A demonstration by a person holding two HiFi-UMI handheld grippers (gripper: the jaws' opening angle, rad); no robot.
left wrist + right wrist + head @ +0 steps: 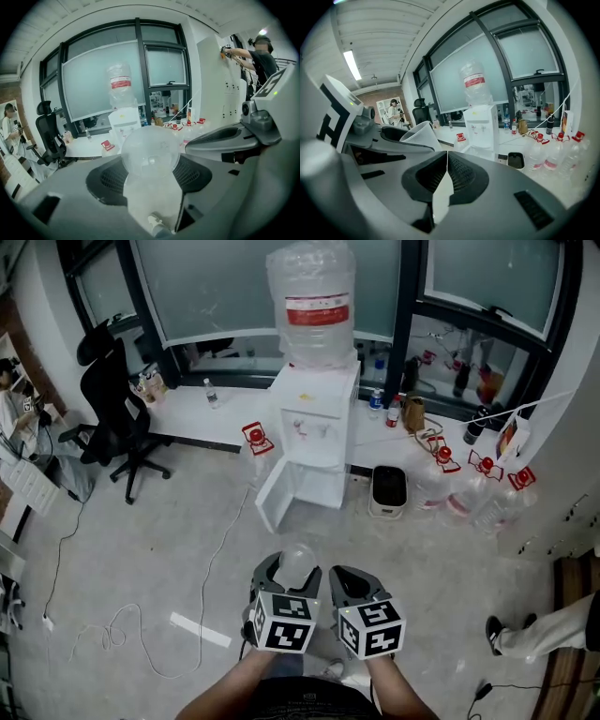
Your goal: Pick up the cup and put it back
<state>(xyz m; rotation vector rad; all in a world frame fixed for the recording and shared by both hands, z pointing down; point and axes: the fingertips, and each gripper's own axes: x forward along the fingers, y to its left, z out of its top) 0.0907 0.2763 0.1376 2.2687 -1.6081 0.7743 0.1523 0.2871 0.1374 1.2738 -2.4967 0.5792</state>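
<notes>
Lowest in head view, side by side above the floor: left tongs [292, 570] and right tongs [349, 576], marker cubes toward the camera, both aimed at the water dispenser [314, 427] against the window wall. The clear plastic cup [298, 557] sits in the left tongs, off the floor and just left of the right tongs, not touching them. From the head it reads only as a pale round dome between the dark pads. Left gripper view: the cup fills the gap, a round clear end facing away and the translucent body running back toward the camera; which end leads I cannot tell. Right gripper view: same cup side-on at the left, a tapered wall poking up past the neighbouring jaw. Left tongs spread wide, pads pressed on the cup's sides. Right tongs pressed together, pads meeting along a thin line, nothing between them. Only the head view shows the dispenser's lower door [277, 501] hanging open and an office chair [117, 413] at left. Only the left gripper view shows a person [260, 51] reaching at the white wall on the right.
</notes>
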